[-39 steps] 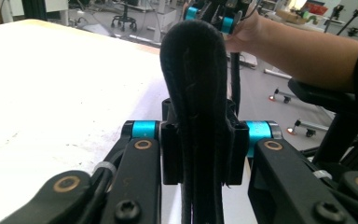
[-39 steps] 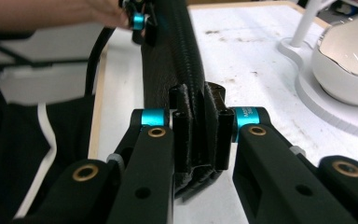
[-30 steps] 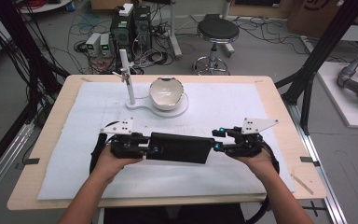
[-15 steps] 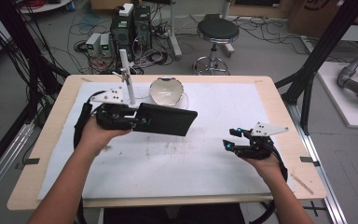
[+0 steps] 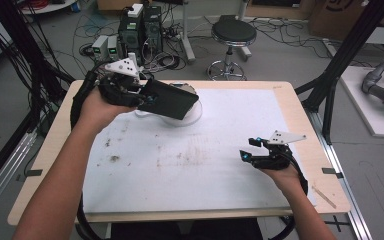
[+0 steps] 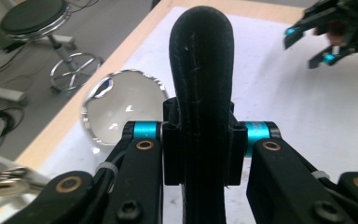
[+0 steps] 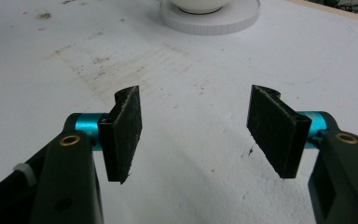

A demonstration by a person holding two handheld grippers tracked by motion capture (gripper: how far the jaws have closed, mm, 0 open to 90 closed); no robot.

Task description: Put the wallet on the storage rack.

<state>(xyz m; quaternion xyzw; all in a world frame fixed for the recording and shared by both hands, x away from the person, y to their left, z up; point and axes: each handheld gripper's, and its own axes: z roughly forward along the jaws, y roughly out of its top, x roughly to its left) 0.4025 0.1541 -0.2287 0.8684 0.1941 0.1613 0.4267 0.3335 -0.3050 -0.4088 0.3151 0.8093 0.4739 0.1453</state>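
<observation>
**One gripper holds a black case, the other is empty**

The left gripper (image 5: 147,97) is up at the far left part of the table (image 5: 280,90). Its jaws are clenched on a flat black case (image 5: 170,100). In the left gripper view the case (image 6: 200,93) stands on its edge between the two jaws, and both pads press on its sides. From above, the case sticks out to the right of the gripper, tilted a bit, and it hangs over a round white stand (image 5: 192,114) with a bowl-like thing on it. I cannot tell if the case touches the stand. In the left gripper view a shiny round glass dome (image 6: 116,105) shows just left of the case, close to the table's edge.

The right gripper (image 5: 247,150) is at the near right part of the table, well apart from the case. Its jaws are wide apart and hold nothing. In the right gripper view the two black pads (image 7: 123,133) face each other with bare white sheet between them. The round white stand (image 7: 209,16) sits far ahead of them.

A big white sheet (image 5: 220,190) covers most of the table, with brown smudges (image 5: 115,159) on its left and middle parts. On the floor past the table stand a round black stool (image 5: 233,32) and some computer boxes (image 5: 140,25) with many cables
</observation>
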